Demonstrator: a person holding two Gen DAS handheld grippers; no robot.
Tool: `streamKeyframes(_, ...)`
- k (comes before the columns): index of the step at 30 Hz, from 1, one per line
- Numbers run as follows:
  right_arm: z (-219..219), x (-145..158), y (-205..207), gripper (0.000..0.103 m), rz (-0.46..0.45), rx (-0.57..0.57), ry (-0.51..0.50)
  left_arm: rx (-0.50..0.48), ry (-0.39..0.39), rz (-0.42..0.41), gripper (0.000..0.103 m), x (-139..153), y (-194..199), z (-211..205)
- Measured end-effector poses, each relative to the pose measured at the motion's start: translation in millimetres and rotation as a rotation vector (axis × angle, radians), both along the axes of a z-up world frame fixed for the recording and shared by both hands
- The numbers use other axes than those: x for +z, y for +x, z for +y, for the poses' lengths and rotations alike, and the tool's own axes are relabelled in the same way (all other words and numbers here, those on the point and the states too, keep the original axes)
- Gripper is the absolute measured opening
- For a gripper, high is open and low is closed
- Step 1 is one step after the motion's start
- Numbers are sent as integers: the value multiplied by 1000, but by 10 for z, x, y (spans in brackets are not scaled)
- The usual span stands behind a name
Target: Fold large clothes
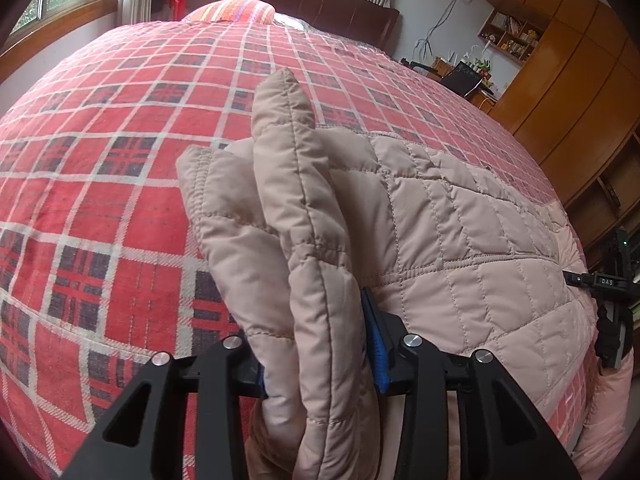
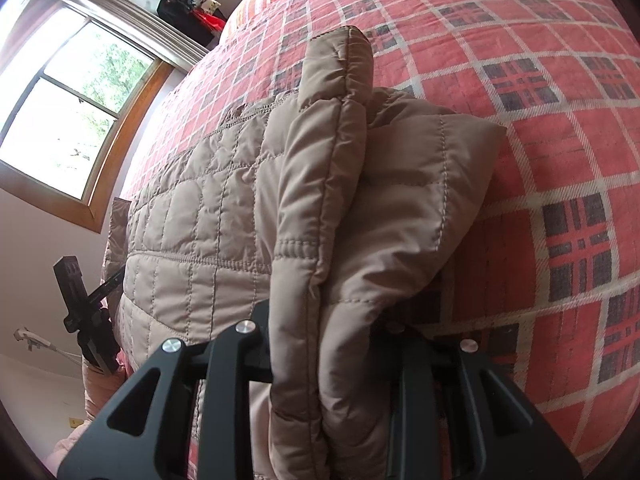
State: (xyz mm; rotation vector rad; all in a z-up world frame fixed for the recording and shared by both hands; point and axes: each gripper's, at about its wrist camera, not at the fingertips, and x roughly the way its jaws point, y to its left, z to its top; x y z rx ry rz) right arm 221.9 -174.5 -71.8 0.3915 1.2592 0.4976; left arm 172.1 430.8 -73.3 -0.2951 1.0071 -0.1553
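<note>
A beige quilted jacket [image 1: 460, 232] lies across the near part of a bed with a red plaid cover [image 1: 120, 160]. My left gripper [image 1: 320, 356] is shut on a bunched fold of the jacket, which stands up between its blue-padded fingers [image 1: 378, 352]. In the right wrist view the same jacket [image 2: 200, 220] spreads to the left, and my right gripper [image 2: 332, 344] is shut on another thick fold of it. The other gripper [image 1: 612, 296] shows at the far right of the left view, and the left one [image 2: 84, 312] at the far left of the right view.
A striped pillow [image 1: 232, 10] and a dark headboard [image 1: 312, 0] sit at the far end of the bed. Wooden wardrobes [image 1: 568, 80] and a cluttered desk [image 1: 464, 72] stand to the right. A window [image 2: 68, 120] is on the left wall.
</note>
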Motion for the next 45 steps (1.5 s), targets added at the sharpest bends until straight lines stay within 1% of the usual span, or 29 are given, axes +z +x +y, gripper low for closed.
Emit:
streamKeyframes(3, -104, -15, 9, 27, 5, -8, 17, 3, -1, -2, 40, -2, -17, 6)
streamKeyframes(5, -121, 1, 10, 30, 0, -1, 9, 4, -2, 2, 41, 0, -17, 13)
streamKeyframes(6, -131, 12, 11, 34, 4, -4, 8, 8, -7, 8, 42, 7, -16, 21)
streamKeyframes(8, -153, 72, 4, 40, 8, -11, -13, 13, -21, 24, 43, 27, -5, 47)
streamKeyframes(9, -150, 114, -10, 50, 6, -15, -42, 17, -30, 29, 44, 45, -7, 67)
streamKeyframes(10, -152, 156, -26, 63, 1, -20, -78, 22, -41, 33, 44, 61, -15, 84)
streamKeyframes(11, -155, 237, -66, 65, -19, -25, -129, 25, -61, 43, 44, 77, -34, 112)
streamKeyframes(13, -195, 391, -147, 65, -43, -38, -183, 23, -82, 58, 48, 107, -66, 149)
streamKeyframes(15, -237, 520, -208, 65, -51, -60, -232, 35, -78, 60, 50, 168, -150, 179)
streamKeyframes(17, -227, 708, -303, 65, -79, -58, -280, 42, -61, 60, 52, 234, -246, 175)
streamKeyframes(18, -186, 791, -353, 63, -89, -45, -294, 47, -52, 60, 54, 274, -305, 170)
streamKeyframes(19, -119, 863, -404, 56, -94, -25, -310, 51, -43, 58, 56, 314, -371, 161)
streamKeyframes(21, 41, 952, -486, 50, -105, 19, -339, 59, -27, 65, 60, 359, -478, 151)
streamKeyframes(23, 240, 1002, -561, 39, -105, 64, -361, 67, -11, 72, 63, 377, -585, 116)
streamKeyframes(24, 346, 1004, -594, 23, -100, 95, -369, 79, -3, 75, 64, 377, -648, 108)
streamKeyframes(25, 404, 998, -612, 14, -94, 110, -373, 94, -1, 76, 64, 373, -714, 112)
streamKeyframes(26, 478, 977, -634, 14, -76, 129, -369, 107, -7, 76, 64, 369, -775, 128)
streamKeyframes(27, 518, 953, -640, 12, -58, 134, -368, 119, -23, 75, 66, 360, -815, 158)
streamKeyframes(28, 562, 911, -645, 9, -38, 133, -381, 135, -46, 76, 68, 348, -876, 188)
streamKeyframes(30, 596, 833, -672, 9, -10, 126, -421, 157, -74, 81, 68, 333, -975, 202)
streamKeyframes(31, 593, 777, -679, 9, 11, 127, -440, 160, -79, 78, 69, 332, -1025, 197)
streamKeyframes(34, 598, 672, -702, 9, 42, 127, -446, 158, -70, 72, 71, 333, -1110, 152)
streamKeyframes(37, 573, 593, -679, 9, 54, 114, -430, 144, -74, 73, 73, 311, -1081, 92)
streamKeyframes(39, 559, 486, -631, 8, 77, 112, -423, 141, -76, 80, 73, 263, -1052, 59)
streamKeyframes(42, 506, 290, -573, 8, 112, 121, -415, 130, -102, 89, 74, 167, -1003, 33)
streamKeyframes(45, 469, 216, -543, 7, 124, 118, -396, 139, -138, 80, 75, 96, -971, 36)
